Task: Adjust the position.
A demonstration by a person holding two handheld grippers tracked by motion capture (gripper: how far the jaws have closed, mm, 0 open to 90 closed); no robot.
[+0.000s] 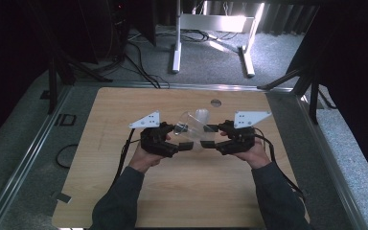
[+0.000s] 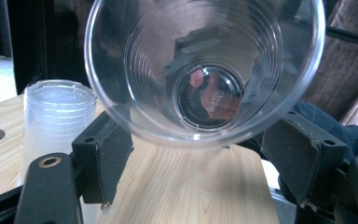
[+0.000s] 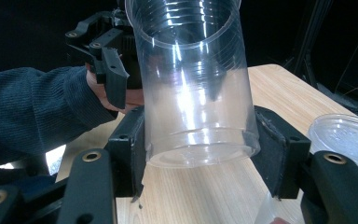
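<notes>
Glossy clear plastic cup (image 3: 196,84), seemingly wood-grain table (image 1: 124,191)

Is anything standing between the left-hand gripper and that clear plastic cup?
Nothing visible. The clear cup, clamped at its base by the right gripper, has its open rim right between the left gripper pads, which aren't pressing it. The cup stack stands off to one side.

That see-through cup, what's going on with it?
A person holds a clear plastic cup above the wooden table with two grippers. The right gripper is clamped on the cup's base. The left gripper sits at the cup's mouth with its jaws apart, not pressing it. A stack of clear plastic cups stands nearby.
</notes>
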